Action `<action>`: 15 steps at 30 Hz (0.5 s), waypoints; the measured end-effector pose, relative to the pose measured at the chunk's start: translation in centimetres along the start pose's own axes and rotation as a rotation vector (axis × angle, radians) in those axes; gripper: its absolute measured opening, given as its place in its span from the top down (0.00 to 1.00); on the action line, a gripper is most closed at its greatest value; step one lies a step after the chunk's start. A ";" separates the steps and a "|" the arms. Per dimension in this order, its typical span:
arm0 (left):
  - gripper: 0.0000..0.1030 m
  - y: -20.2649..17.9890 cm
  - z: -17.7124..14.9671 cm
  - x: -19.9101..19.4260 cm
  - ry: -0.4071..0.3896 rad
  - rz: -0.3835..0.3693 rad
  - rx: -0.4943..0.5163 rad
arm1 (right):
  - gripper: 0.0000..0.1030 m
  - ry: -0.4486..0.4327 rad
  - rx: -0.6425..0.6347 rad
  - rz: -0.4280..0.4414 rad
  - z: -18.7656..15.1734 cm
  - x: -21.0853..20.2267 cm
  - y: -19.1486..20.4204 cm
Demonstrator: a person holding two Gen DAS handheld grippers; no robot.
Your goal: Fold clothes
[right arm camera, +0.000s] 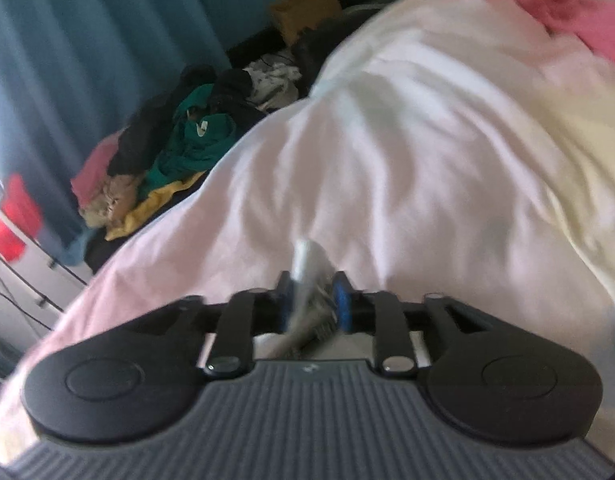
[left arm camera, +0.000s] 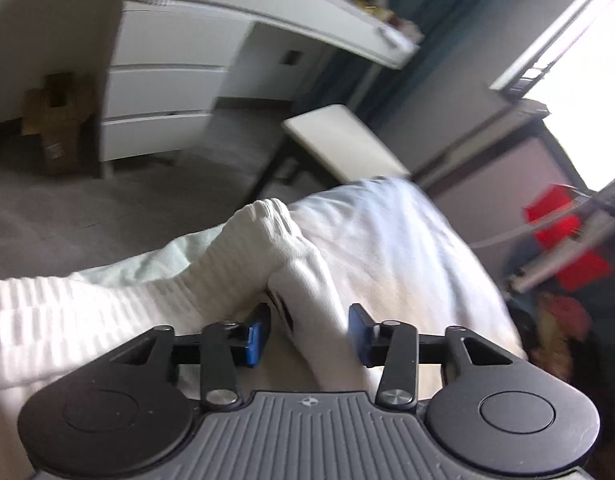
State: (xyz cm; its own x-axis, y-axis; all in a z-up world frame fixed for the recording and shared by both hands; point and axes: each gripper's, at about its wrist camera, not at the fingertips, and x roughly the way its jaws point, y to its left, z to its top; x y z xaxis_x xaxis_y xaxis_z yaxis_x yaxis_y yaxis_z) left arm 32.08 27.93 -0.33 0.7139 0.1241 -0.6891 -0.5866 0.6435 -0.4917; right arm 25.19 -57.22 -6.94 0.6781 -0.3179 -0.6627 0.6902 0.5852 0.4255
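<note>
While both views are blurred, we can see the left gripper (left arm camera: pixel 309 334) with its blue pads (left arm camera: pixel 254 338) set fairly wide apart and a band of white ribbed sock (left arm camera: pixel 267 248) running between them; the cloth lies against the left pad, but there is a gap on the right, so we read the jaws as open rather than clamped. The sock bends into a peak just beyond the fingers and stretches away to the left edge of the view. Under and beyond it lies a white sheet (left arm camera: pixel 387 240), which fills the middle of the scene. Farther off on the left stands a white drawer unit (left arm camera: pixel 159 80) with a cardboard box (left arm camera: pixel 55 120) beside it, and a pale bench top (left arm camera: pixel 343 144) sits just past the far edge of the sheet. To the right we see red cloth (left arm camera: pixel 563 236) on a rack.

In the right wrist view, the right gripper (right arm camera: pixel 312 300) has its jaws drawn narrow, pinching a greyish-white strip of fabric (right arm camera: pixel 307 280) that stands up between the pads; we cannot tell which garment it belongs to. Beyond it spreads pale pink-white bedding (right arm camera: pixel 407 140), and a pile of clothes (right arm camera: pixel 179 140) in green, black, yellow and pink lies at the far left, against a teal curtain (right arm camera: pixel 87 40). A pink cloth (right arm camera: pixel 567 4) shows at the far right
</note>
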 end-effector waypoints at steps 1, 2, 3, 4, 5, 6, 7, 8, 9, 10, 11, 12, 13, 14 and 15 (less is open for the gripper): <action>0.53 0.7 -0.1 -1.2 -0.002 -0.033 0.011 | 0.42 0.027 0.025 0.003 -0.2 -0.9 -0.5; 0.50 1.4 -0.2 -2.5 -0.005 -0.065 0.022 | 0.39 0.042 0.047 0.026 -0.6 -2.2 -1.1; 0.43 1.9 -0.6 -3.8 -0.008 -0.086 0.031 | 0.39 0.050 0.068 0.061 -1.1 -3.5 -1.8; 0.38 2.7 -1.2 -5.2 -0.009 -0.098 0.026 | 0.40 0.060 0.091 0.099 -1.6 -4.9 -2.6; 0.35 3.6 -1.7 -6.7 -0.011 -0.110 0.021 | 0.39 0.070 0.116 0.138 -2.2 -6.1 -3.3; 0.35 4.7 -2.5 -7.9 -0.006 -0.135 -0.003 | 0.39 0.083 0.153 0.177 -2.8 -7.4 -4.2; 0.35 5.7 -3.2 -9.1 -0.002 -0.161 -0.028 | 0.38 0.090 0.202 0.215 -3.5 -8.6 -5.3; 0.31 6.8 -3.9 -10.3 0.002 -0.186 -0.052 | 0.34 0.093 0.255 0.252 -4.3 -9.7 -6.5; 0.27 7.9 -4.7 -11.4 0.008 -0.210 -0.077 | 0.31 0.094 0.309 0.295 -5.2 -10.7 -7.7; 0.26 8.9 -5.5 -12.0 0.023 -0.213 -0.111 | 0.25 0.097 0.361 0.334 -6.1 -11.5 -8.9; 0.26 9.9 -6.3 -12.6 0.039 -0.215 -0.144 | 0.25 0.099 0.411 0.369 -7.0 -12.1 -10.1; 0.26 10.9 -7.0 -13.2 0.055 -0.218 -0.177 | 0.25 0.104 0.454 0.400 -7.9 -12.6 -11.2; 0.26 11.9 -7.8 -13.8 0.070 -0.220 -0.211 | 0.25 0.112 0.494 0.427 -8.8 -12.9 -12.2; 0.26 12.9 -8.6 -13.7 0.089 -0.227 -0.255 | 0.25 0.121 0.521 0.446 -9.7 -13.0 -13.0; 0.26 13.8 -9.4 -13.7 0.107 -0.234 -0.298 | 0.25 0.131 0.540 0.459 -10.5 -13.1 -13.6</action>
State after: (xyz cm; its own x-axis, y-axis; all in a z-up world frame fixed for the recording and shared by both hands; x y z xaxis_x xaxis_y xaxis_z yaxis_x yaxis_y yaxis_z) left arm 10.64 28.05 -2.71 0.8066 -0.0896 -0.5842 -0.5095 0.3958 -0.7641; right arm 4.27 -53.18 -10.54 0.9173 -0.0165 -0.3978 0.3943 0.1771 0.9018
